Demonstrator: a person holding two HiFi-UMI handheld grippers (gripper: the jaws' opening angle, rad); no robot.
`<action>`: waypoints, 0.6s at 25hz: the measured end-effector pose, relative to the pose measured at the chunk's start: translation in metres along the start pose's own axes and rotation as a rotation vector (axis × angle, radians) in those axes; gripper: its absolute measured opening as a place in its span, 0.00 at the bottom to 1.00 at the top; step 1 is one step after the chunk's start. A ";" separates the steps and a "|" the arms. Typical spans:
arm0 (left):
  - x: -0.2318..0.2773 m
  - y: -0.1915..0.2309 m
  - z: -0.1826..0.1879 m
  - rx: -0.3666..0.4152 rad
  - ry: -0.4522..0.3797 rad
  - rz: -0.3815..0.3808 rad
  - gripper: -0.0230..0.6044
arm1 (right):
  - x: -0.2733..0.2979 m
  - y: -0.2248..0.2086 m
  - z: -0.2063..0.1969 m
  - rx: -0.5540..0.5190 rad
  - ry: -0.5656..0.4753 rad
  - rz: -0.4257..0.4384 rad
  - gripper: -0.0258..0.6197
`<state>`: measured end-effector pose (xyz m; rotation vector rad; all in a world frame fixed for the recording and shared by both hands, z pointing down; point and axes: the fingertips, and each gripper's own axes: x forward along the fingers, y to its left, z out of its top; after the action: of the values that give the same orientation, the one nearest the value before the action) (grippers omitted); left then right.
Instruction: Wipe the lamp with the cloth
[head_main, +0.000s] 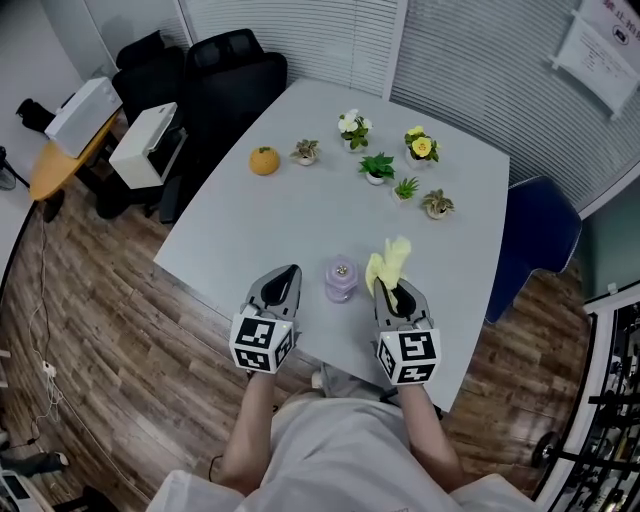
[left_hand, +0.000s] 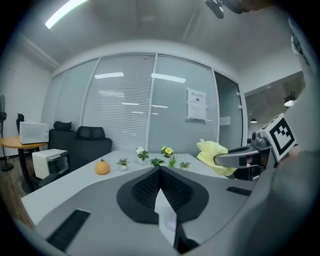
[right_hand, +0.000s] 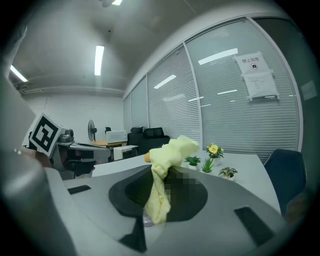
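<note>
Person (head_main: 340, 440), bottom centre, holds both grippers over the near edge of the grey table (head_main: 300, 210). Left gripper (head_main: 289, 272), lower centre-left, has its jaws together with nothing between them; right gripper (head_main: 392, 290), lower centre-right, is clamped on the yellow cloth (head_main: 389, 260), which sticks up past its tips. The small lilac lamp (head_main: 341, 279) stands on the table between the two grippers, just beside the cloth.

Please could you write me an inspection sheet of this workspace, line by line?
Surface: grey table, wood-pattern floor beneath.
Job's things: purple lamp upright near the front edge; yellow cloth in the right gripper.
Clutter: orange ornament and six small potted plants at the far side.
Grippers: left gripper shut, empty; right gripper shut on the yellow cloth.
Cables: one thin cable on the floor, left.
Surroundings: black chairs, blue chair, window blinds.
</note>
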<state>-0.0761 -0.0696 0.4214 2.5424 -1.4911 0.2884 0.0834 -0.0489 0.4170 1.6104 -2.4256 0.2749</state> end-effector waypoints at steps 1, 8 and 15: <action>-0.002 -0.002 0.006 0.005 -0.010 0.002 0.04 | -0.002 0.000 0.002 -0.006 -0.003 -0.001 0.13; -0.007 -0.005 0.015 0.027 -0.034 0.020 0.04 | -0.010 -0.001 0.005 -0.018 -0.017 -0.006 0.13; -0.009 -0.011 0.017 0.018 -0.050 -0.002 0.04 | -0.015 -0.001 0.005 -0.021 -0.020 -0.007 0.13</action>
<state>-0.0697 -0.0611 0.4021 2.5838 -1.5101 0.2408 0.0894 -0.0374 0.4081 1.6200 -2.4292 0.2323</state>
